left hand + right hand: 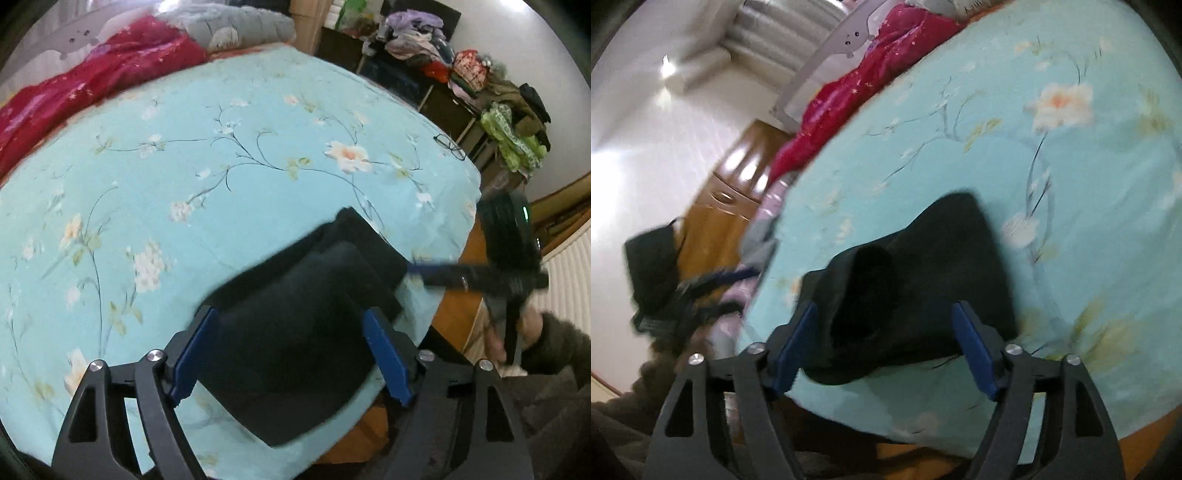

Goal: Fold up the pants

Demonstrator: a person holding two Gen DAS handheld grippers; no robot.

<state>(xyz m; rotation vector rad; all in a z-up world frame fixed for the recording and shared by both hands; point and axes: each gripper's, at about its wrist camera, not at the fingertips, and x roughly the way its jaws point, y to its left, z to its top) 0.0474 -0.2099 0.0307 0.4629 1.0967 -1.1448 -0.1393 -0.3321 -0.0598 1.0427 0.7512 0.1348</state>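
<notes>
Both released: left claw (291, 354) and right claw (884, 347) spread wide above folded black pants (295, 332) lying on the floral blue bed (221, 166), gripping nothing.

Matt black cloth pants (295, 332) on smooth cotton-like sheet (221, 166) (floral)
</notes>
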